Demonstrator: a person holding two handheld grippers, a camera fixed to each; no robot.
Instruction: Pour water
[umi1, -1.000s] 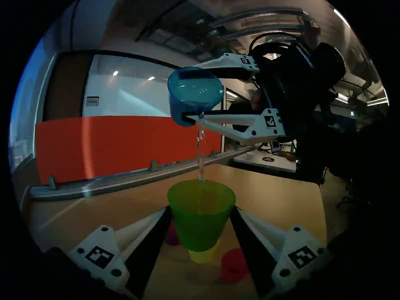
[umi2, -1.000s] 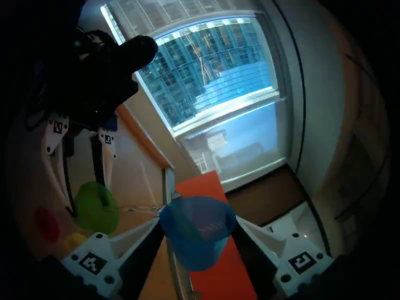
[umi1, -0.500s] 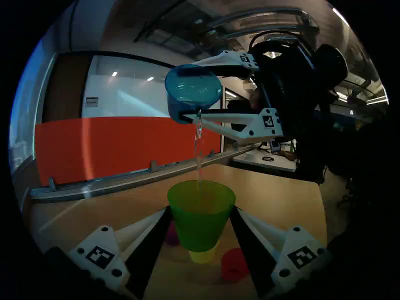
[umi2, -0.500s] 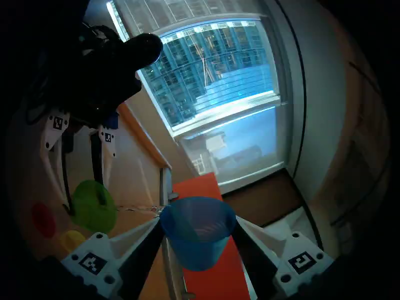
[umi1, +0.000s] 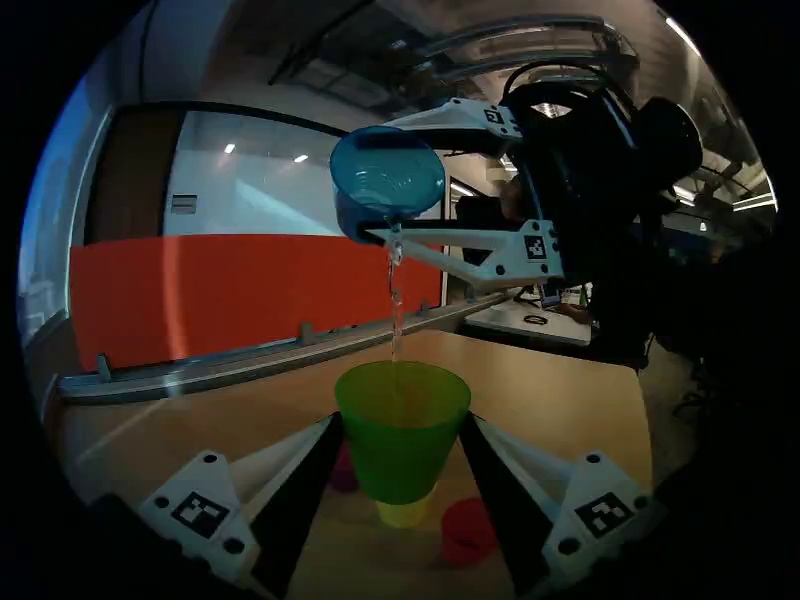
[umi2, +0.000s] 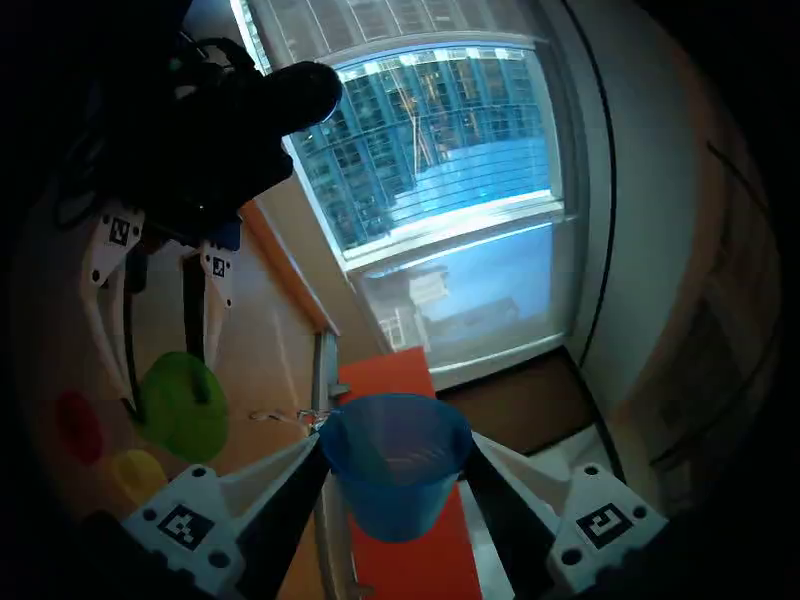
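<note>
My left gripper (umi1: 402, 450) is shut on an upright green cup (umi1: 402, 428), held above the wooden table (umi1: 560, 395). Over it, my right gripper (umi1: 385, 205) is shut on a blue cup (umi1: 386, 192) tipped on its side. A thin stream of water (umi1: 395, 300) falls from its rim into the green cup. In the right gripper view, the right gripper (umi2: 395, 470) grips the blue cup (umi2: 394, 462), with a little water left inside it. The water stream (umi2: 285, 416) runs toward the green cup (umi2: 183, 404) held in the left gripper (umi2: 165, 370).
On the table below the green cup lie a yellow cup (umi1: 405, 513), a red cup (umi1: 467, 530) and a purple cup (umi1: 346, 466). An orange wall panel (umi1: 230, 285) and a metal rail (umi1: 250, 350) border the table's far edge. A large window (umi2: 440, 200) stands behind.
The blue cup has tipped a little further and shifted slightly left above the green cup. The water stream keeps falling but has grown thinner. The green cup has stayed in place.
</note>
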